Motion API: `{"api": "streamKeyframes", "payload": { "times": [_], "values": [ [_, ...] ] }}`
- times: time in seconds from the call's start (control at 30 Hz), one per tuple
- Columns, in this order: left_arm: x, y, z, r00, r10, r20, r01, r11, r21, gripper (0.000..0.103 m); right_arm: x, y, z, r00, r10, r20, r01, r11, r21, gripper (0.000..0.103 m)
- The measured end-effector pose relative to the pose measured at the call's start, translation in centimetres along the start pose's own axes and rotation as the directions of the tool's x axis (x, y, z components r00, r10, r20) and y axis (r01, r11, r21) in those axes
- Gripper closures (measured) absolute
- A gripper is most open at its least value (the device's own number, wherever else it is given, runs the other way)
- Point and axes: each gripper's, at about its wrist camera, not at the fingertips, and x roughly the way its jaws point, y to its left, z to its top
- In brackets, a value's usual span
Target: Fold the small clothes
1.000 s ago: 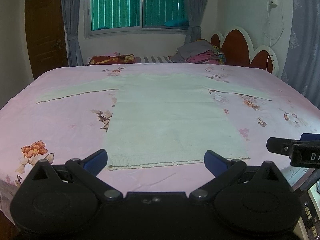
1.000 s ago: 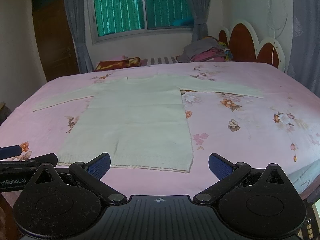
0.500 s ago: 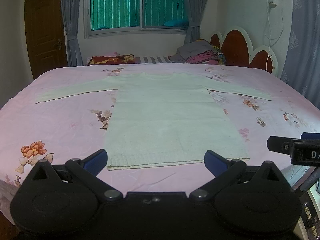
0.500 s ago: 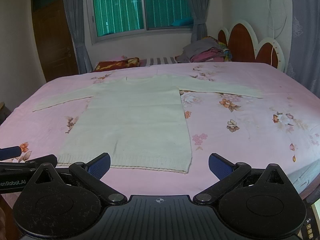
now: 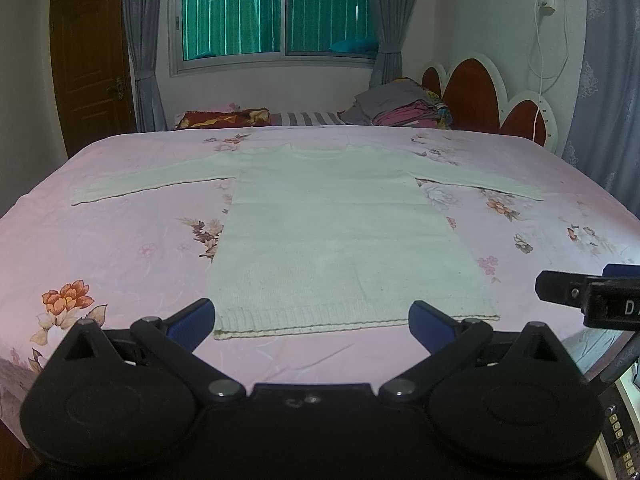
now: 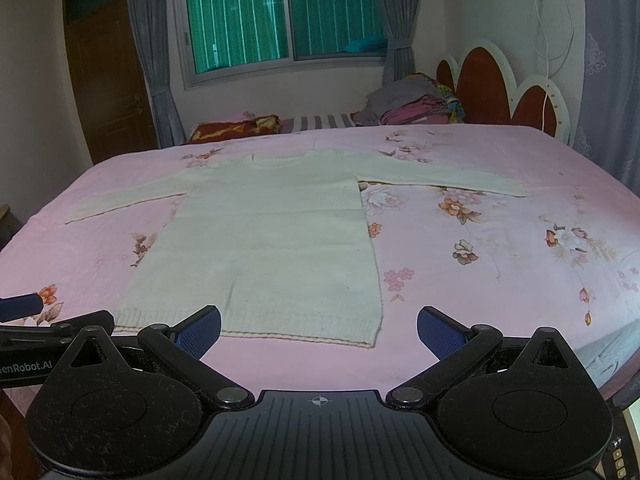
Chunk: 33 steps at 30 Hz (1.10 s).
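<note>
A cream long-sleeved knit sweater (image 5: 340, 232) lies flat on the pink floral bed, both sleeves spread out sideways, hem toward me. It also shows in the right wrist view (image 6: 272, 240). My left gripper (image 5: 312, 320) is open and empty, held just short of the hem. My right gripper (image 6: 320, 328) is open and empty, near the hem's right corner. The right gripper's fingers (image 5: 560, 292) show at the right edge of the left wrist view. The left gripper's fingers (image 6: 56, 328) show at the left edge of the right wrist view.
The bed's pink floral sheet (image 5: 120, 240) surrounds the sweater. A pile of folded clothes (image 5: 400, 110) and a red patterned pillow (image 5: 224, 118) lie at the far side. The red-and-white headboard (image 5: 492, 96) stands at the right. A brown door (image 5: 92, 60) is at the far left.
Both grippers have risen or tilted very slightly; the sweater sits a touch lower in both views. Nothing was grasped.
</note>
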Motion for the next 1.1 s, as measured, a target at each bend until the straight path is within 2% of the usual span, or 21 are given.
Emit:
{"api": "streamKeyframes", "payload": {
  "times": [1.1],
  "values": [
    [0.54,-0.09,0.02,1.000,0.011,-0.014,-0.011,1.000,-0.008,0.000,0.09,-0.26,0.06,1.000,0.004,-0.002,-0.004,1.000,0.000,0.000]
  ]
}}
